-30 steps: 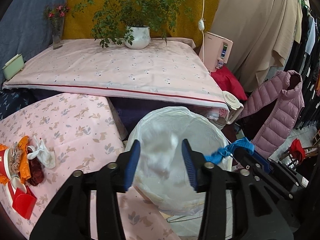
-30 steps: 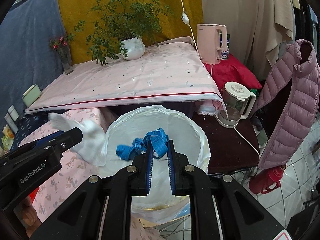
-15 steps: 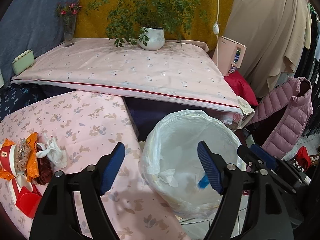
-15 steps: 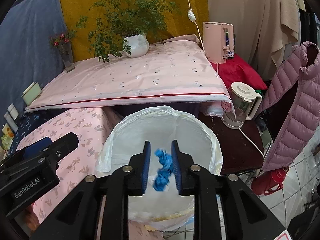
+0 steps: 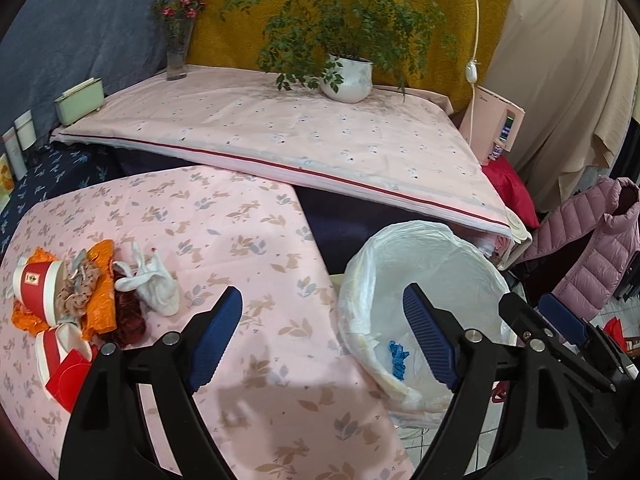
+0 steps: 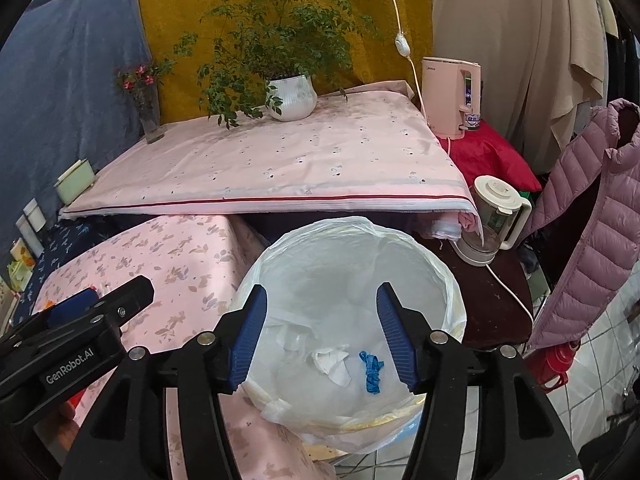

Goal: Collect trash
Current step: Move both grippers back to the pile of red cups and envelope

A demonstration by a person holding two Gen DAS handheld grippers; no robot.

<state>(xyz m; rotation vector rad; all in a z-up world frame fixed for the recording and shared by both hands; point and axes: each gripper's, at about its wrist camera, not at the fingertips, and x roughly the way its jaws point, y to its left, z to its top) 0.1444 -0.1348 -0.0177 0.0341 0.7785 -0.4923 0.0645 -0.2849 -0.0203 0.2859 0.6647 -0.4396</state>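
Right gripper (image 6: 318,336) hangs over the bin (image 6: 452,280), jaws opening, nothing between them; blue scrap (image 6: 370,366) and white tissue (image 6: 332,364) lie inside the bin; left gripper (image 5: 322,338) spreads empty beside the bin; trash pile (image 5: 80,300) well left of it.

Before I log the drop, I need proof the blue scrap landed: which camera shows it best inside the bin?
The right wrist view: it looks straight down into the bin liner, with the blue scrap lying unobstructed beside white paper. The left wrist view catches the scrap smaller, beside its own finger.
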